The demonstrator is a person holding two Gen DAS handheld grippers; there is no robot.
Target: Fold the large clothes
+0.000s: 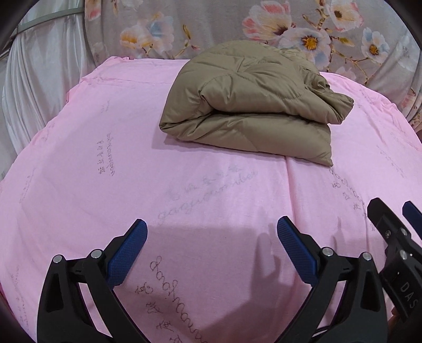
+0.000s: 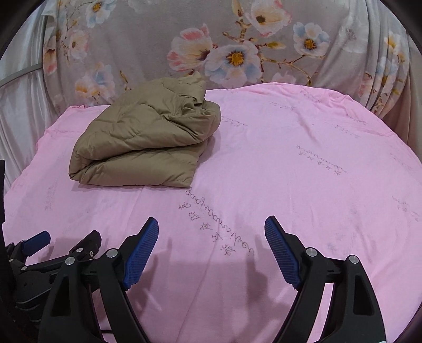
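I hold both claws spread wide and empty over the pink sheet point(image 1: 79, 163): the left gripper point(image 1: 212, 233) and right gripper point(image 2: 211, 232) hover side by side, well short of the padded tan jacket point(image 1: 253, 105). It lies folded in a thick bundle toward the sheet's far edge, below the floral cloth point(image 2: 237, 39). Its long axis seems to run across the sheet, rounded fold toward me. The puffy layers could spring open, I judge, because nothing pins them.

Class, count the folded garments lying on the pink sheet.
1: a tan padded jacket, folded, lies at the far side of the pink sheet, near the floral fabric.
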